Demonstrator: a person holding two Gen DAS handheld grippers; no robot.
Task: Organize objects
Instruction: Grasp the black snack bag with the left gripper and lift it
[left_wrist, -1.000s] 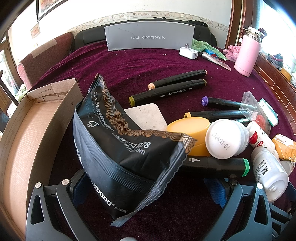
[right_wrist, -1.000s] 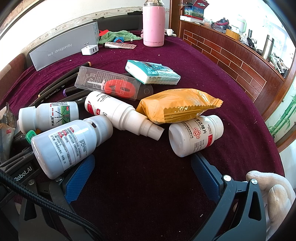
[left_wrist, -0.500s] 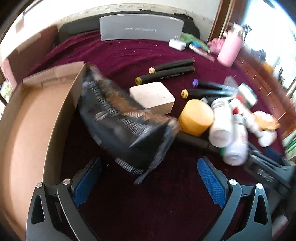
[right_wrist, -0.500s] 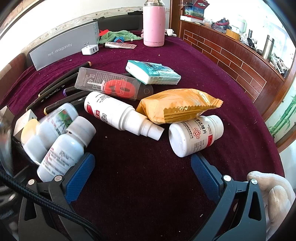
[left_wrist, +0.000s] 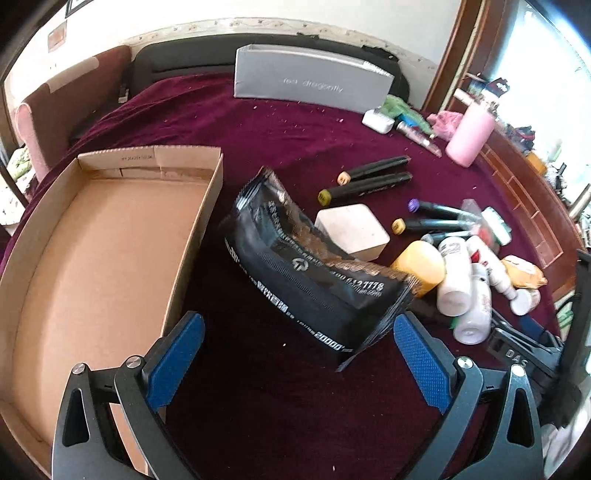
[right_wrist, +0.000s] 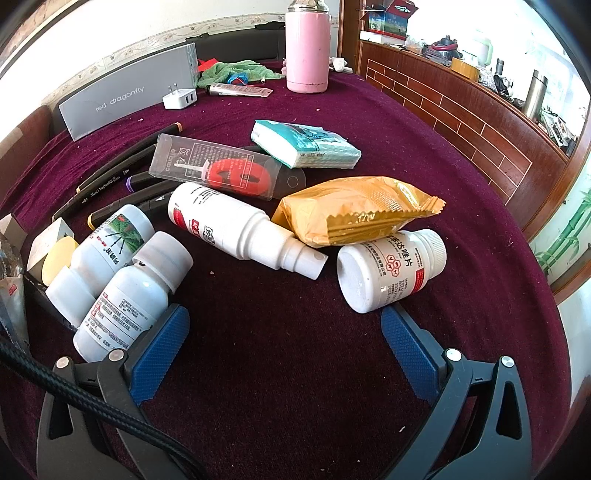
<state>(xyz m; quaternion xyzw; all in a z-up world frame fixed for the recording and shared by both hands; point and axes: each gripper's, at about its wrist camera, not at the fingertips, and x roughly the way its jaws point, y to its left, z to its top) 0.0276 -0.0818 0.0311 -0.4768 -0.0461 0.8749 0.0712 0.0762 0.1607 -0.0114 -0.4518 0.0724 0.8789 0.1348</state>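
Beside the cardboard box (left_wrist: 103, 251), the left gripper (left_wrist: 295, 350) has backed off wide, leaving the black pouch (left_wrist: 314, 273) still unboxed.

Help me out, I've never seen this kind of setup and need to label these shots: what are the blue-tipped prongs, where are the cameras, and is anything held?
The prongs are hand-held two-finger grippers, one per hand, each with a fisheye camera looking along its fingers. The left gripper is open over a purple cloth, facing a black foil packet beside an empty cardboard box. The right gripper is open too, facing white bottles, a spray bottle, an orange packet and markers. Nothing is held.
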